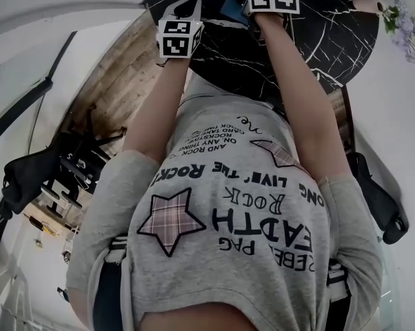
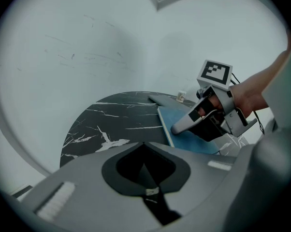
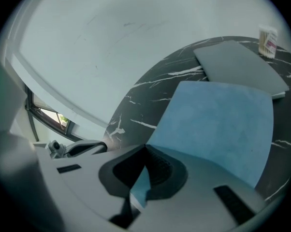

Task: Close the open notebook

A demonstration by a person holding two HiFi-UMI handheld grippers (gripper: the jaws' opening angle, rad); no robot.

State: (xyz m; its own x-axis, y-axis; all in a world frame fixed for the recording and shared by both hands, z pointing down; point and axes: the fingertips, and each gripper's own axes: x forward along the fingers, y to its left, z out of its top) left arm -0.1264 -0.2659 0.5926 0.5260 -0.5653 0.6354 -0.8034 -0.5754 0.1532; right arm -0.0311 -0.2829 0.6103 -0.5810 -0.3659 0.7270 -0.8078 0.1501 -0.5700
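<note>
1. Your right gripper (image 2: pixel 178 127) had its jaws pinched together on the near edge of the notebook (image 3: pixel 218 124). A sliver of the blue cover showed right between them in the right gripper view.
2. The notebook sat on the black marble table (image 2: pixel 111 124), just in front of a flat gray slab (image 3: pixel 240 66) that might be a closed laptop. A little jar of sticks (image 3: pixel 267 41) stood beyond that.
3. From both gripper views only the plain blue cover showed, with no open pages anywhere. It looked flat or very nearly flat on the table, so I'd say the closing itself was basically done.
4. Your left gripper (image 2: pixel 144 146) had its jaws together with nothing in them. It hung over the near rim of the table, clear of the notebook and not helping.
5. What seemed left was to let go of the cover edge and back the right gripper off. I couldn't tell whether the cover was fully seated at the pinched corner, so it might have needed a small press down.
</note>
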